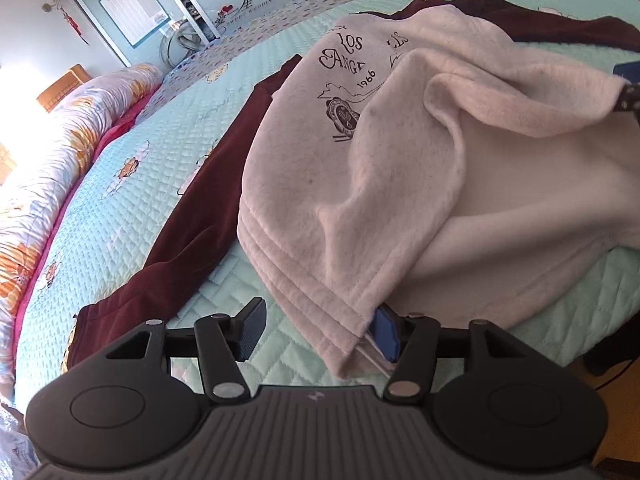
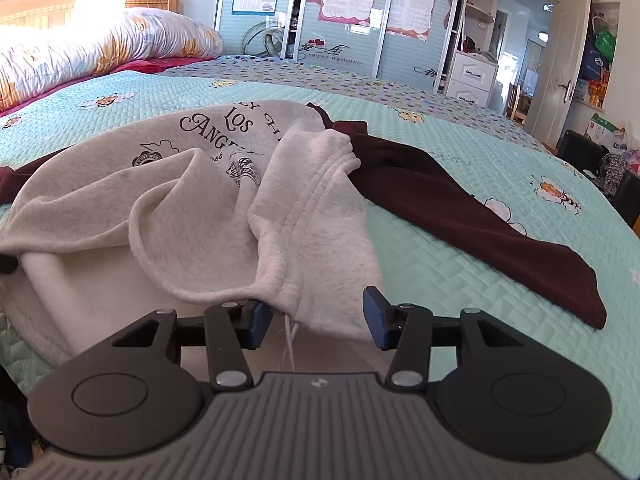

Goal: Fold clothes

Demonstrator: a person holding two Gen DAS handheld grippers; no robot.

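A light grey sweatshirt (image 1: 360, 184) with black "Los Angeles 1966" print and maroon sleeves (image 1: 208, 216) lies bunched on the bed. My left gripper (image 1: 320, 332) is open; the sweatshirt's hem corner hangs between its fingers, against the right pad (image 1: 386, 334). My right gripper (image 2: 316, 320) is open around the other hem corner of the sweatshirt (image 2: 312, 248), with a white thread hanging below. The right gripper also shows at the right edge of the left wrist view (image 1: 630, 96). A maroon sleeve (image 2: 472, 216) stretches to the right.
The bed has a quilted turquoise cover (image 1: 120, 200) with bee prints. A rolled floral duvet (image 2: 100, 44) lies along the far left. Wardrobes with posters (image 2: 352, 0) stand behind the bed. An open door (image 2: 568, 60) and clutter are at the right.
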